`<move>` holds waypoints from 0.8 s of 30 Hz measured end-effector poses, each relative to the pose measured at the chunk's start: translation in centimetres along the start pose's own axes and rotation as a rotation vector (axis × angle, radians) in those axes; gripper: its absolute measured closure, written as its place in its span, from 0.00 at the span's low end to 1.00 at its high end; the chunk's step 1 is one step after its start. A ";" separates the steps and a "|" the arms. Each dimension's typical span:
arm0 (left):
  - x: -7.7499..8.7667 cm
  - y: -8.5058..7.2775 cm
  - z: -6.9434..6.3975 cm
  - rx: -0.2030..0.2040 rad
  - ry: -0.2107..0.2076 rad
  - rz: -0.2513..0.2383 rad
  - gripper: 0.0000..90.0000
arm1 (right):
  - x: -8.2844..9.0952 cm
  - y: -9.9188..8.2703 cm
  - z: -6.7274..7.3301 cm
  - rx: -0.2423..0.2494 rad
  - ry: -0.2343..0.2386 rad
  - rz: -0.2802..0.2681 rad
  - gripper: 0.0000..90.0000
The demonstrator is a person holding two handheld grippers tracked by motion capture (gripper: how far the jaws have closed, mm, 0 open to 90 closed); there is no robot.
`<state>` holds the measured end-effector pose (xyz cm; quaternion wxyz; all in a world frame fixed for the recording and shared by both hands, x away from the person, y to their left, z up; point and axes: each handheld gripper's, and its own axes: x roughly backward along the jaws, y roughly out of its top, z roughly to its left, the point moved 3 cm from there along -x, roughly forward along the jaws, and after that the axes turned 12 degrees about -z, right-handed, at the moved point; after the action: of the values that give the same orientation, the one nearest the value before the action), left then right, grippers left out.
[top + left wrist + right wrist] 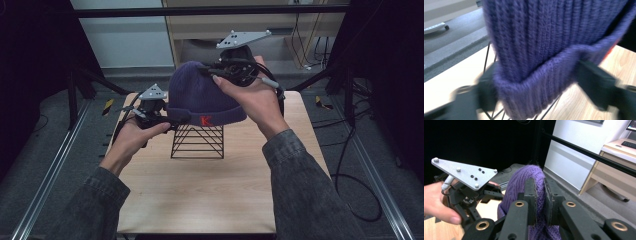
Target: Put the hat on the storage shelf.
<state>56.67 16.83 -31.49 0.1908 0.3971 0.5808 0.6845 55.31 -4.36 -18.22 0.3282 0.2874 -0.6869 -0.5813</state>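
Note:
A purple knitted beanie [200, 95] with a red K on its folded brim sits over a black wire stand [197, 142] on the wooden table [200, 195]. My right gripper [216, 70] is at the top of the beanie; in the right gripper view its jaws [544, 192] are shut on a fold of the purple crown [519, 182]. My left gripper [172, 119] is at the brim's left end. In the blurred left gripper view its jaws [537, 90] flank the folded brim [536, 92] and touch it on both sides.
Metal rails [55, 165] run along both sides of the table. Black frame bars stand at the back corners. Cables [350, 175] lie on the floor at the right. A light wooden cabinet [240, 35] stands behind the table.

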 end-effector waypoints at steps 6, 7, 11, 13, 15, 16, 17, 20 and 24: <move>-0.1 -0.2 0.6 0.009 0.064 0.017 0.66 | -0.5 -0.3 -0.4 0.004 -0.011 0.016 0.90; 0.0 -0.2 0.7 0.018 0.082 0.018 0.68 | -0.7 -0.4 -0.6 0.003 -0.016 0.024 0.90; 0.4 -0.4 0.9 0.016 0.119 0.034 0.69 | -1.7 -1.2 -1.4 -0.011 -0.032 0.049 0.90; 0.5 -0.5 1.0 0.015 0.129 0.035 0.69 | -1.8 -1.4 -1.4 -0.009 -0.034 0.055 0.90; 0.7 -0.7 1.4 0.024 0.148 0.030 0.68 | -2.2 -1.9 -1.6 -0.011 -0.037 0.061 0.90; 0.7 -0.7 1.4 0.024 0.148 0.030 0.68 | -2.2 -1.9 -1.6 -0.011 -0.037 0.061 0.90; 0.8 -0.8 1.5 0.023 0.157 0.025 0.68 | -2.4 -2.1 -1.6 -0.007 -0.037 0.063 0.90; 0.7 -1.3 1.7 0.035 0.181 0.010 0.68 | -2.9 -2.8 -1.9 -0.014 -0.034 0.074 0.90; 0.3 -2.1 2.0 0.048 0.185 0.028 0.68 | -3.3 -3.5 -1.8 -0.004 -0.033 0.104 0.89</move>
<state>57.55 18.85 -33.36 0.1172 0.3447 0.6065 0.7068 58.84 -3.42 -21.89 0.3469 0.2410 -0.7051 -0.5696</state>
